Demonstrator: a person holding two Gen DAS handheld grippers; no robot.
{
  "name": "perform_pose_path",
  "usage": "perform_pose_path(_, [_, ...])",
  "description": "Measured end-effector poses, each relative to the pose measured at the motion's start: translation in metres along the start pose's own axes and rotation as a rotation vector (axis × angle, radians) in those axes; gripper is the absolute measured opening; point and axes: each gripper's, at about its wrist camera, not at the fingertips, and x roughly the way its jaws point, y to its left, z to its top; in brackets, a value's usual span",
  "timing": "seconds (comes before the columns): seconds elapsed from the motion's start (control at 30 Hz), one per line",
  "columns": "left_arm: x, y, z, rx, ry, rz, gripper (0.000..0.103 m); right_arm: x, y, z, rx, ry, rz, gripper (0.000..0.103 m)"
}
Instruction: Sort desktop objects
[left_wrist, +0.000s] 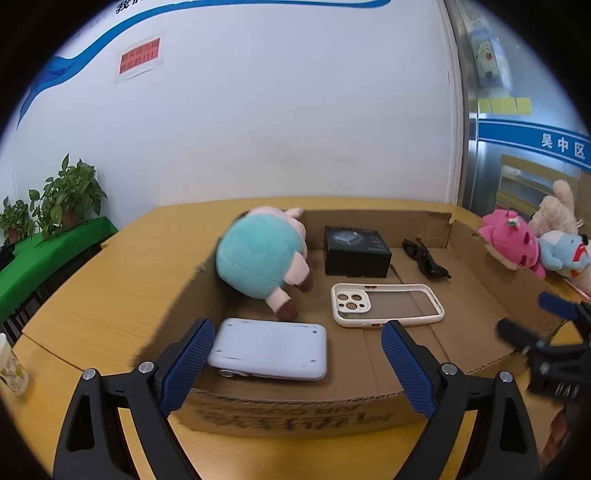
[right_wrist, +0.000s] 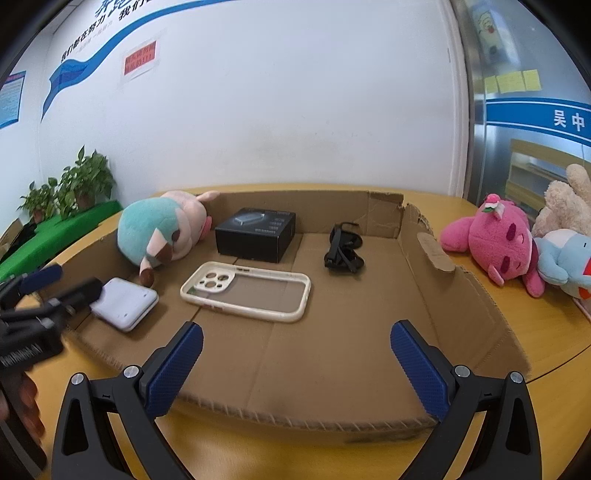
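A shallow cardboard tray (left_wrist: 295, 410) (right_wrist: 461, 295) lies on the wooden table. In it are a teal and pink plush (left_wrist: 258, 262) (right_wrist: 159, 229), a black box (left_wrist: 356, 251) (right_wrist: 256, 232), black sunglasses (left_wrist: 424, 258) (right_wrist: 343, 251), a cream phone case (left_wrist: 388, 304) (right_wrist: 245, 290) and a white flat device (left_wrist: 269, 349) (right_wrist: 123, 302). My left gripper (left_wrist: 297, 345) is open and empty over the tray's near wall, by the white device. My right gripper (right_wrist: 295, 349) is open and empty above the tray's near floor.
A pink plush (left_wrist: 509, 243) (right_wrist: 495, 240), a blue plush (left_wrist: 565, 253) (right_wrist: 565, 258) and a beige plush (right_wrist: 569, 206) lie on the table right of the tray. Potted plants (left_wrist: 66, 199) stand on a green shelf far left. A paper cup (left_wrist: 11, 369) stands at the left table edge.
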Motion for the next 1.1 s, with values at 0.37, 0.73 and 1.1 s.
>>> perform_pose_path(0.37, [0.019, 0.153, -0.044, -0.137, 0.31, 0.236, 0.092, -0.059, -0.196, -0.024, 0.21, 0.161, -0.295, 0.103])
perform_pose_path(0.73, [0.063, 0.195, -0.063, -0.153, 0.446, 0.238, 0.093, -0.007, -0.27, -0.076, 0.274, 0.427, -0.307, 0.103])
perform_pose_path(1.1, [0.067, 0.202, -0.064, -0.233, 0.456, 0.254, 0.103, 0.006, -0.286, -0.066, 0.266, 0.402, -0.297, 0.103])
